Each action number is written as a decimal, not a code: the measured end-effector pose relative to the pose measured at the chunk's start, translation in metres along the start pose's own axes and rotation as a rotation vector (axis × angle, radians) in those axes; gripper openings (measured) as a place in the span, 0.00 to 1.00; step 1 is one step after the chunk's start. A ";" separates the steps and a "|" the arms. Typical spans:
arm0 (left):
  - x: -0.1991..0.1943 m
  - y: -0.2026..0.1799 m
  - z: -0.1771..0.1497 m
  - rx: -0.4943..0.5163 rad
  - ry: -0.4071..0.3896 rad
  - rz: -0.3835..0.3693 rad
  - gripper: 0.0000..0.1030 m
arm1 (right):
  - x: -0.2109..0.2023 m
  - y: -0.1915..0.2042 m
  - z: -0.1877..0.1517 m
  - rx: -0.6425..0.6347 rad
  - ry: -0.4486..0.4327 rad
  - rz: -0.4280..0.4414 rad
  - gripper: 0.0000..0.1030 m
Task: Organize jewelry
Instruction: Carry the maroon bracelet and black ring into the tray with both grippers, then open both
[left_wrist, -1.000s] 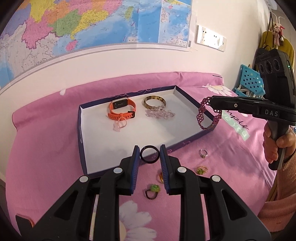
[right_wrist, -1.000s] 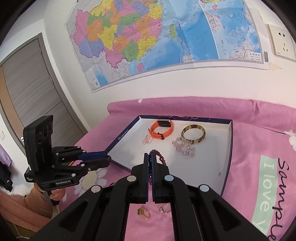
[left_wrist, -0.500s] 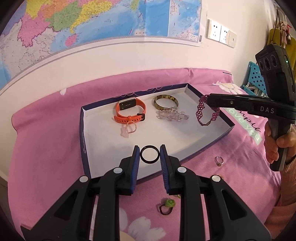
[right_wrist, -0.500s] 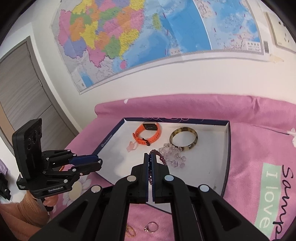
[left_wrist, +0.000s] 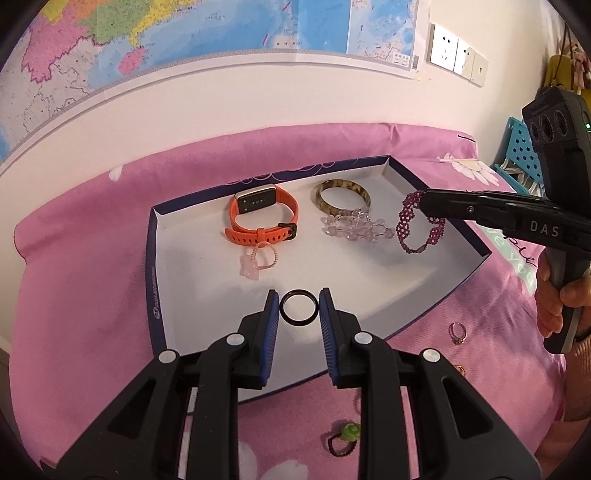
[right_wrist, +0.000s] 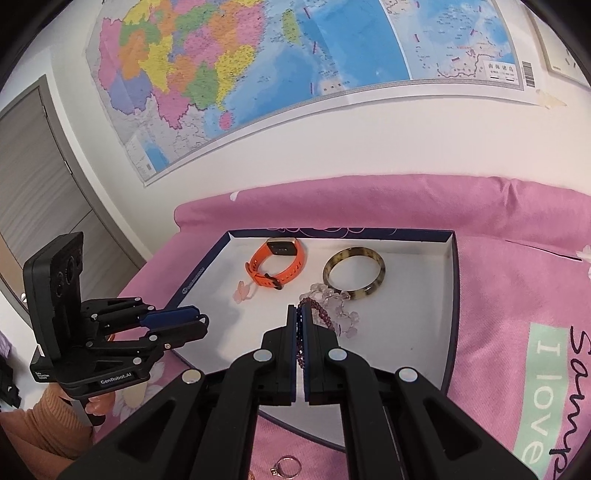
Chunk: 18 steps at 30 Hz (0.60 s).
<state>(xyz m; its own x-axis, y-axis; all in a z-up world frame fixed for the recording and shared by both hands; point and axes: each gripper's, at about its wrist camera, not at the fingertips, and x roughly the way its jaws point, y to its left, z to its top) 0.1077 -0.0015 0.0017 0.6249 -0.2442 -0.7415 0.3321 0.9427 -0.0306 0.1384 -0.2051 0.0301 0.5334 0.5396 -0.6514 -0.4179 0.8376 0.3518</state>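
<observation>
A shallow white box (left_wrist: 192, 280) with dark blue walls lies on the pink bedspread; it also shows in the right wrist view (right_wrist: 399, 332). In it lie an orange watch (left_wrist: 264, 216), a tortoiseshell bangle (left_wrist: 341, 194), a clear crystal bracelet (left_wrist: 356, 229) and a small pink ring (left_wrist: 258, 260). My left gripper (left_wrist: 298, 306) is shut on a black ring (left_wrist: 298, 307), held over the box's near part. My right gripper (right_wrist: 300, 317) is shut on a purple beaded bracelet (left_wrist: 419, 230), which hangs over the box's right side beside the crystal bracelet.
On the bedspread in front of the box lie a green-stone ring (left_wrist: 345, 437) and a gold ring (left_wrist: 458, 332). A wall with a map (right_wrist: 295, 74) stands behind the bed. A blue crate (left_wrist: 517, 162) stands at the far right.
Both grippers have moved forward over the box. The purple bracelet went from outside the right wall to over the box floor. The black ring is now above the box's near part.
</observation>
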 end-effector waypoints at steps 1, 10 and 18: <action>0.002 0.001 0.000 0.000 0.003 0.002 0.22 | 0.001 0.000 0.000 0.000 0.002 0.000 0.01; 0.017 0.005 0.003 -0.018 0.032 0.006 0.22 | 0.018 0.011 0.003 -0.042 0.033 -0.005 0.01; 0.026 0.007 0.007 -0.021 0.049 0.016 0.22 | 0.036 0.017 -0.001 -0.068 0.083 -0.007 0.02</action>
<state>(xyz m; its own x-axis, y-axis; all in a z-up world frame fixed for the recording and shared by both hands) 0.1305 -0.0029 -0.0131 0.5945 -0.2182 -0.7739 0.3075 0.9510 -0.0319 0.1499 -0.1716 0.0118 0.4749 0.5228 -0.7079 -0.4649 0.8320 0.3026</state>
